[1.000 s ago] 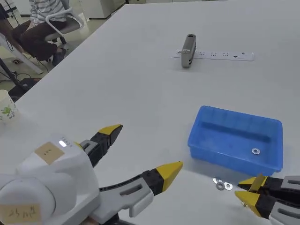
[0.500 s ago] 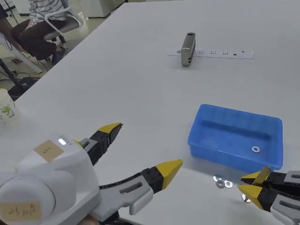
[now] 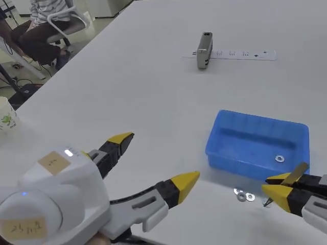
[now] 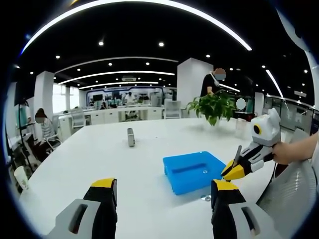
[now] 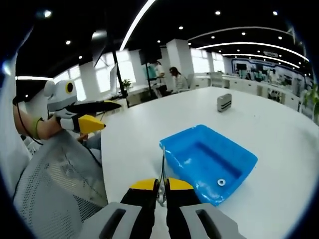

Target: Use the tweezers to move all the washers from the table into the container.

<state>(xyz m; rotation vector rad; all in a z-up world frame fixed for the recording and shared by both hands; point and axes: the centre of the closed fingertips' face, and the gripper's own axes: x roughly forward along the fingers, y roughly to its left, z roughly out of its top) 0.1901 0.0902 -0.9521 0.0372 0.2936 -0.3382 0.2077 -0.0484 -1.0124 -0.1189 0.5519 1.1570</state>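
Note:
A blue container (image 3: 258, 145) stands on the white table (image 3: 148, 92) with one washer (image 3: 279, 158) inside. Two washers (image 3: 244, 195) lie on the table just in front of it. My right gripper (image 3: 280, 190) hovers right of them, shut on the metal tweezers (image 3: 298, 172), whose tip (image 3: 266, 203) points down near the table. From the right gripper view the tweezers (image 5: 162, 167) stick out toward the container (image 5: 209, 159). My left gripper (image 3: 152, 159) is open with nothing in it, well left of the container (image 4: 192, 172).
A white power strip (image 3: 237, 54) with a grey adapter (image 3: 204, 49) lies at the far side of the table. A paper cup (image 3: 6, 117) stands at the left edge. A person sits on a chair (image 3: 48, 23) beyond the table's far left corner.
My right gripper has moved a little up and toward the container with the tweezers. The left gripper has stayed where it was, open.

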